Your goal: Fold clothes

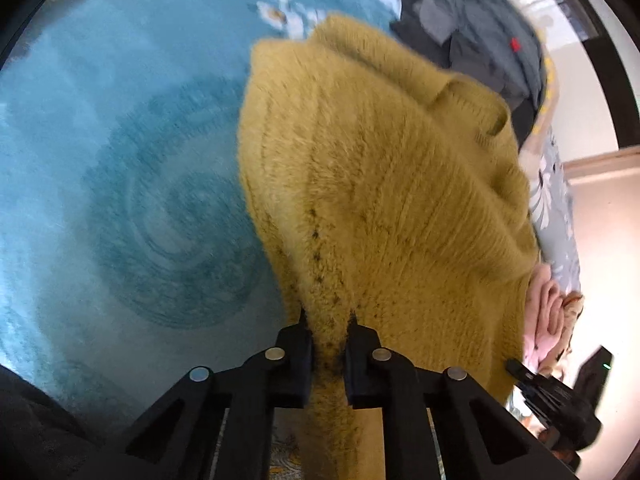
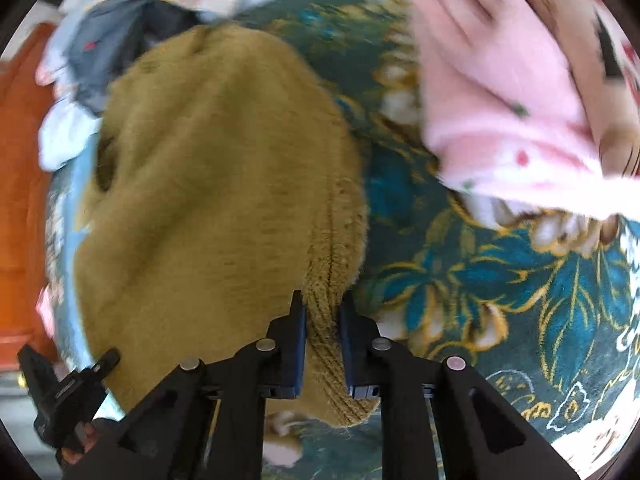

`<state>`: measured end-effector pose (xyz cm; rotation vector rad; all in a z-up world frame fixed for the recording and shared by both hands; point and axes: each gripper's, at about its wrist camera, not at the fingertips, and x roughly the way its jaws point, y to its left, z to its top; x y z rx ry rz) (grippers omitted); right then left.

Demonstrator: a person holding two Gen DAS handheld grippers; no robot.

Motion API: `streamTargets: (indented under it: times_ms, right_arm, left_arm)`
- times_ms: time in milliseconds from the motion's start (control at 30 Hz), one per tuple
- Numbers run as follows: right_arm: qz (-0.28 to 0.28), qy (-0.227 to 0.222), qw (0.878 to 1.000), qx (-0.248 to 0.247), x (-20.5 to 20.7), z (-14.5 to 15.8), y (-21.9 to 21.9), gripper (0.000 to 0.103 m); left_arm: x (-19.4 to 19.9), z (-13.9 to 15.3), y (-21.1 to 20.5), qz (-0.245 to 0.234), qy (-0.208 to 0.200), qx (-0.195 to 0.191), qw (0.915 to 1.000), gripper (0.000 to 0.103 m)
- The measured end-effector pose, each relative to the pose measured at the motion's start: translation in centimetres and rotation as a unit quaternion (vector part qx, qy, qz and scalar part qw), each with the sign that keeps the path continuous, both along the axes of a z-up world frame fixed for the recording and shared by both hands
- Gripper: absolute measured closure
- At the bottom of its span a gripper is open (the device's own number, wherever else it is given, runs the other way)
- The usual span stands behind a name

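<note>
Your left gripper [image 1: 329,330] and right gripper [image 2: 323,312] each pinch the mustard sweater [image 1: 380,184]; no legible labels.

Sweater edge [image 1: 328,364] is disappearing between my left gripper's [image 1: 328,322] pads; the pinched part is hidden. The ribbed hem [image 2: 324,320] is likewise vanishing between my right gripper's [image 2: 322,300] pads. The pink garment [image 2: 500,92] is running off the frame's upper right, motion-blurred. The grey clothes pile [image 1: 484,36] is smearing; I cannot tell separate items. The sweater is covering part of the blue blanket [image 1: 120,160].
</note>
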<state>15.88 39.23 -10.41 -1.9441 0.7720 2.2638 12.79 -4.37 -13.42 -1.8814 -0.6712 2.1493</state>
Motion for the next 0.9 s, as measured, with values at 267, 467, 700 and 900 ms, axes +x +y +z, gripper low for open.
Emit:
streamTargets:
  times_ms: [267,467,700,900]
  right_arm:
    - [0.024,0.116,0.993,-0.012,2.2,10.2,1.4,0.09]
    - [-0.015,0.015,0.999,0.049,5.1,3.6,4.5,0.093]
    - [-0.03,-0.015,0.997,0.071,4.5,0.3,5.5,0.093]
    - [-0.049,-0.026,0.997,0.05,3.1,-0.6,6.7,0.093]
  left_arm:
    - [1.9,7.8,-1.5,-0.036,0.054,0.007,0.9978,0.094]
    - [2.3,5.3,0.0,-0.067,0.013,-0.008,0.9976,0.071]
    - [0.8,5.5,-1.6,-0.033,0.036,-0.029,0.9984,0.05]
    - [0.3,2.8,-1.2,-0.039,0.0,-0.021,0.999,0.04]
